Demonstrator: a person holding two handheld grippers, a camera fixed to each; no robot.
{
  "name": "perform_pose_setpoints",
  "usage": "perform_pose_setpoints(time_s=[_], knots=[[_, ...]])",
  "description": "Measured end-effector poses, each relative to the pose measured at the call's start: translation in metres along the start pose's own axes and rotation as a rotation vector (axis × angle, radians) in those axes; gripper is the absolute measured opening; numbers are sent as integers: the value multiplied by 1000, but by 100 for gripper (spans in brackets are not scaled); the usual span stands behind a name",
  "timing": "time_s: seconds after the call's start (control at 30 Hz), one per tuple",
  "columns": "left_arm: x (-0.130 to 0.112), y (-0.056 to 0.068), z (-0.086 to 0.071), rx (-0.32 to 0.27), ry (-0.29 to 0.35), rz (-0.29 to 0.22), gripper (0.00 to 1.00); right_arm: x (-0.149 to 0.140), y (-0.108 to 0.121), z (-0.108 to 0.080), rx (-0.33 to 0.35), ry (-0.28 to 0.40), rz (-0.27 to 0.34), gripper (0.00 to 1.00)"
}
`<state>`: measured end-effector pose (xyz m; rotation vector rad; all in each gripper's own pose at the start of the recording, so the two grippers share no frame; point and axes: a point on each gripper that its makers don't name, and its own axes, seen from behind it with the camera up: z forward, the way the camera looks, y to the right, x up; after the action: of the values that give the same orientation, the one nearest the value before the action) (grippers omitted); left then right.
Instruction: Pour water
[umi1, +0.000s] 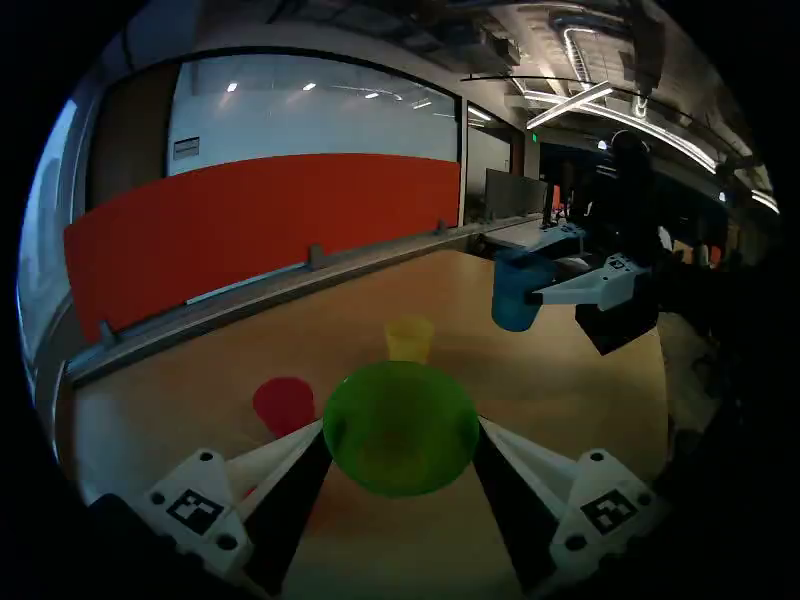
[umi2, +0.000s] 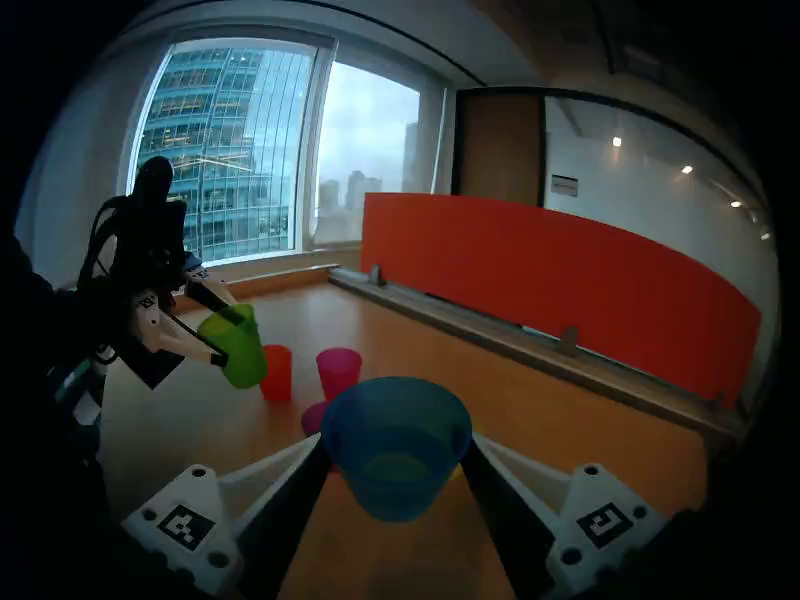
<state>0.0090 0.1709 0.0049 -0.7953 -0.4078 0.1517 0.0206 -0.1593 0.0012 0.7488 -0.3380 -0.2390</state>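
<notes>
My left gripper (umi1: 400, 432) is shut on a translucent green cup (umi1: 400, 428), held above the wooden table (umi1: 560, 420). Beyond it a yellow cup (umi1: 409, 339) and a red cup (umi1: 284, 405) stand on the table. My right gripper (umi2: 397, 452) is shut on a blue cup (umi2: 397, 455). The left gripper view has that blue cup (umi1: 518, 290) raised at the right, roughly upright. In the right gripper view the green cup (umi2: 236, 346) hangs at the left beside a red cup (umi2: 277, 372) and a pink cup (umi2: 339, 371). I cannot tell whether either held cup contains water.
A long orange partition (umi1: 270, 220) on a grey rail lines the table's far edge. Tall windows (umi2: 230, 150) stand behind the person's dark arm (umi2: 140, 250). A small purple thing (umi2: 313, 417) lies partly hidden behind the blue cup. Bare tabletop stretches towards the partition.
</notes>
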Motion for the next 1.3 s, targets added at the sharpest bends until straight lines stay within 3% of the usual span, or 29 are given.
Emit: perform_pose_setpoints(time_s=[0.4,0.87,1.3], knots=[[19,-3,-8,13,78,-3,89,17,-2,-3,-17,82,28,90],[51,-1,-14,8,208,-67,89,41,5,-6,-40,160,41,90],[74,5,-20,29,308,-1,89,50,11,-9,-52,186,34,90]])
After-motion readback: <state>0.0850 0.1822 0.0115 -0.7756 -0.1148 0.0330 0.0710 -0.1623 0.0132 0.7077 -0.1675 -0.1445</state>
